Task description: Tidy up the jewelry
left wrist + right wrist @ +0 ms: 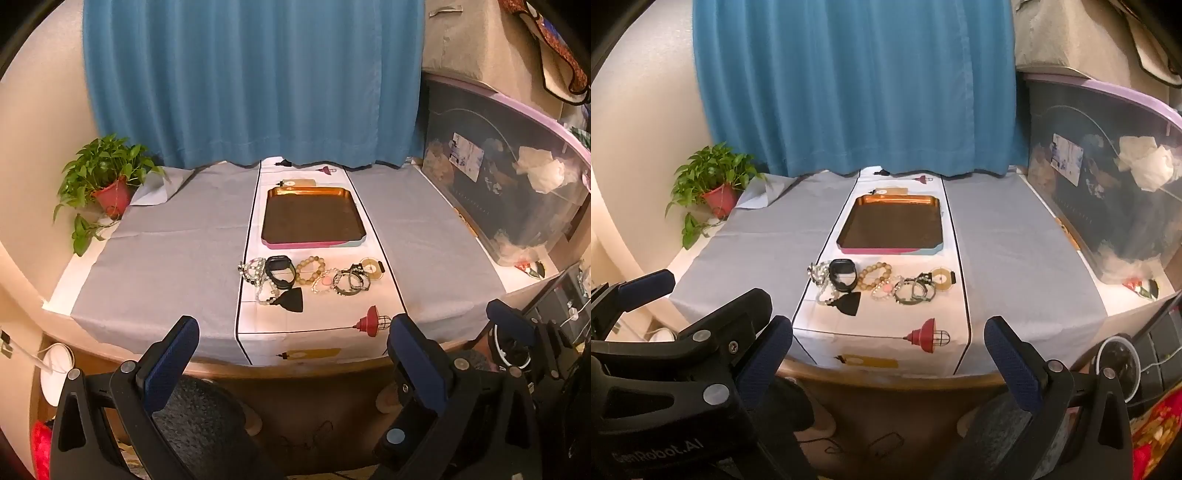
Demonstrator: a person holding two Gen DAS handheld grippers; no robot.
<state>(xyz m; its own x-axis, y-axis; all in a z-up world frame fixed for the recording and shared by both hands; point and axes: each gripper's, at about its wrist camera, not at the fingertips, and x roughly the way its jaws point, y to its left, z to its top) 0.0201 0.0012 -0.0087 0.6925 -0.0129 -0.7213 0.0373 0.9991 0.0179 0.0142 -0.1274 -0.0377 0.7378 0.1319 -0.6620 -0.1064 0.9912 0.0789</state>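
A table seen from its near edge, covered by a grey cloth with a white patterned runner down the middle. At the far left corner stands a potted plant. The left gripper hangs short of the near edge, fingers spread wide with nothing between them.

On the runner, toward the near edge, a row of jewelry lies loose. From left to right: a pearl bracelet, a black watch touching it, a black tassel just in front, a wooden bead bracelet, a pale bracelet with a pink charm, a tangle of dark bangles, and a round gold-coloured piece. Several pieces overlap. Just behind the row sits an empty tray with a copper rim and dark floor.

The right gripper is also held short of the near edge, jaws fully apart and holding nothing. A large clear storage bin lines the right edge.

Nothing appears sorted yet; the task seems to be at its start. The next move likely calls for reaching forward and pinching one piece free of its neighbours.
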